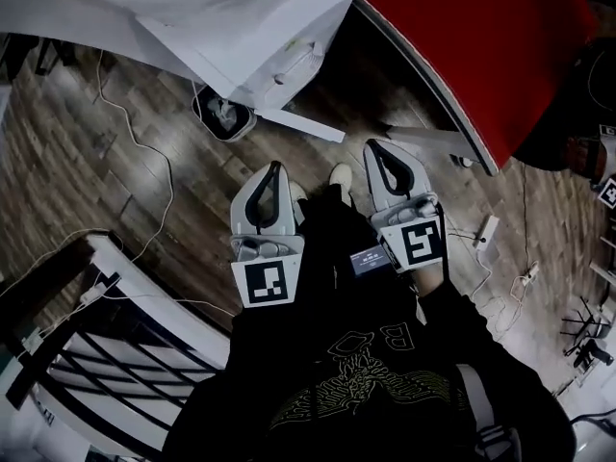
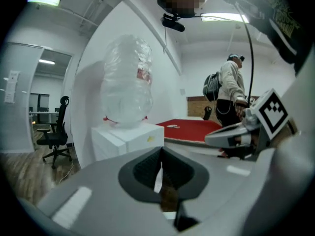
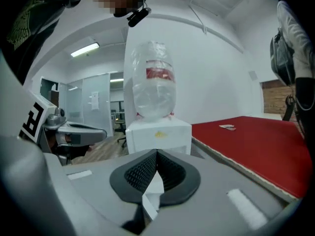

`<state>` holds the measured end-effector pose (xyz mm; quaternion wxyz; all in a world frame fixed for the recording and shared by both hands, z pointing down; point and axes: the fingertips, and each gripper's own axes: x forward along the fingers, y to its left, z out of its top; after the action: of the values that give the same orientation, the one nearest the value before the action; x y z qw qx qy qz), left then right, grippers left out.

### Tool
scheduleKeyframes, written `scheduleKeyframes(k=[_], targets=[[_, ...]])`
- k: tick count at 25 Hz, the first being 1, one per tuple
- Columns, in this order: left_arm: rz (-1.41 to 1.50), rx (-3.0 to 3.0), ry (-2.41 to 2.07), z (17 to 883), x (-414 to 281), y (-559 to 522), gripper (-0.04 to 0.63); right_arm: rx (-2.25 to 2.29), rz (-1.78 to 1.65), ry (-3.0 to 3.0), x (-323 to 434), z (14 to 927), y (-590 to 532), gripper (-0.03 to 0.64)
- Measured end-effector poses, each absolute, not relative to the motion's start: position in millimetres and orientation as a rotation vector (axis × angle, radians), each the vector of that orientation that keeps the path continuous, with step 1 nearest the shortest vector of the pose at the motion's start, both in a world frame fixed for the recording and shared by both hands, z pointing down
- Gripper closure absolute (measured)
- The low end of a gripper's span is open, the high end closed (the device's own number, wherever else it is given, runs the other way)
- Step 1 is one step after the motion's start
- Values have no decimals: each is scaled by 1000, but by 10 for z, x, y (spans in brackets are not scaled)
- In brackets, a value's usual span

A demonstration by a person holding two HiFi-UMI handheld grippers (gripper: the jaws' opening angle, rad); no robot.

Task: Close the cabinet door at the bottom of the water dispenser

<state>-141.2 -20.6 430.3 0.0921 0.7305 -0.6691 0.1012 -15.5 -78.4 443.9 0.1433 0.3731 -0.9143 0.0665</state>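
Left gripper [image 1: 278,167]: jaws clenched tip to tip, nothing between them. Right gripper [image 1: 374,146]: the same, clenched and empty. Both are held low in front of the person's torso and aim at the water dispenser [image 1: 252,41]. This reads as an approach posture, with closed tips suited to pushing a panel.

Cabinet door [image 1: 308,126]: a narrow white edge projects from the foot of the water dispenser toward the grippers. It is judged to be the door standing open. Neither gripper touches it.

Bottle [image 3: 154,80]: inverted on top of the water dispenser. It carries a red label, and the print is too blurred to read.

A small yellow mark on the dispenser front is also illegible.

Red table [image 1: 481,37]: just right of the water dispenser.

Cables [image 1: 144,147]: loose on the wood floor to its left.
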Motion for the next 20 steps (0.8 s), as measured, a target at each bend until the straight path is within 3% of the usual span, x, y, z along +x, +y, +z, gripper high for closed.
scheduleKeyframes(k=[5, 10, 20], targets=[[673, 2302, -1872, 5275, -1133, -532, 588, 857, 109, -2446, -180, 5883, -934, 617], [752, 2337, -1770, 6028, -833, -703, 588, 851, 125, -2325, -75, 7108, -1064, 617], [1091, 2274, -1577, 7750, -702, -673, 588, 665, 151, -2123, 40, 8449, -757, 617]])
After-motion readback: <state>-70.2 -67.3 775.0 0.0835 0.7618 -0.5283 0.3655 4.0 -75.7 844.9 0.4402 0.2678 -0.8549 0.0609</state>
